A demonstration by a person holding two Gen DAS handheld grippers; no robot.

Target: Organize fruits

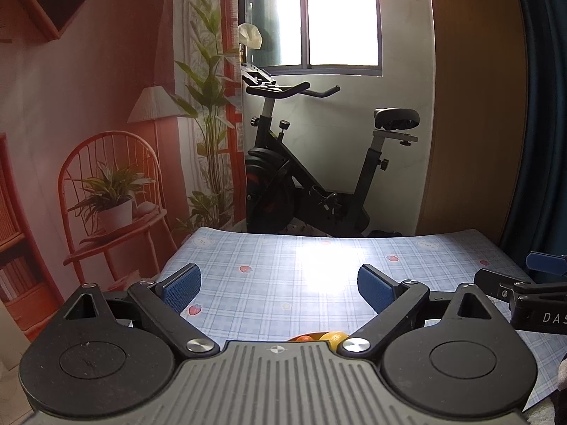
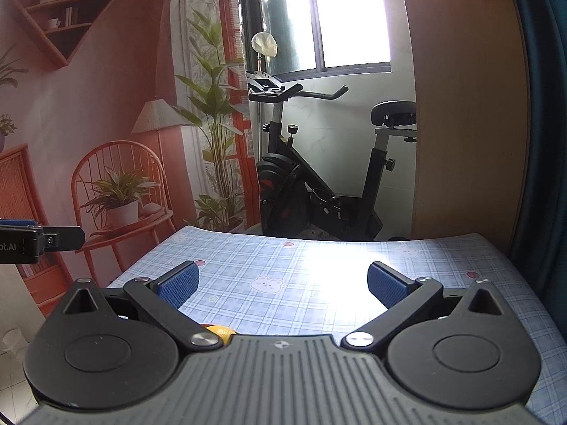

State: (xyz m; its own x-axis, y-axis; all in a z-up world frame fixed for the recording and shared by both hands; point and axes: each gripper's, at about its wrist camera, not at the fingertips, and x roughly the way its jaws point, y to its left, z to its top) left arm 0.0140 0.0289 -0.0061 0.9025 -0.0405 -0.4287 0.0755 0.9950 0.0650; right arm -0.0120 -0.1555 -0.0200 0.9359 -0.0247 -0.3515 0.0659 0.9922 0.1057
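My left gripper (image 1: 280, 288) hangs over the blue checked tablecloth (image 1: 283, 265) with its blue pads spread wide and nothing between them. Just under its body a sliver of yellow and orange fruit (image 1: 324, 337) peeks out, mostly hidden. The right gripper (image 2: 283, 285) is likewise open and empty above the same tablecloth (image 2: 319, 265). A yellow-orange fruit (image 2: 218, 330) shows low beside its left arm, largely covered by the gripper body. The right gripper's fingers (image 1: 531, 283) appear at the right edge of the left wrist view. The left gripper's tip (image 2: 46, 239) shows at the left edge of the right wrist view.
A black exercise bike (image 1: 312, 177) stands beyond the table's far edge under a bright window (image 1: 319, 17). A printed backdrop with a chair and plants (image 1: 106, 177) hangs at the left. A wooden panel (image 1: 471, 106) and dark blue curtain (image 1: 542, 106) close the right side.
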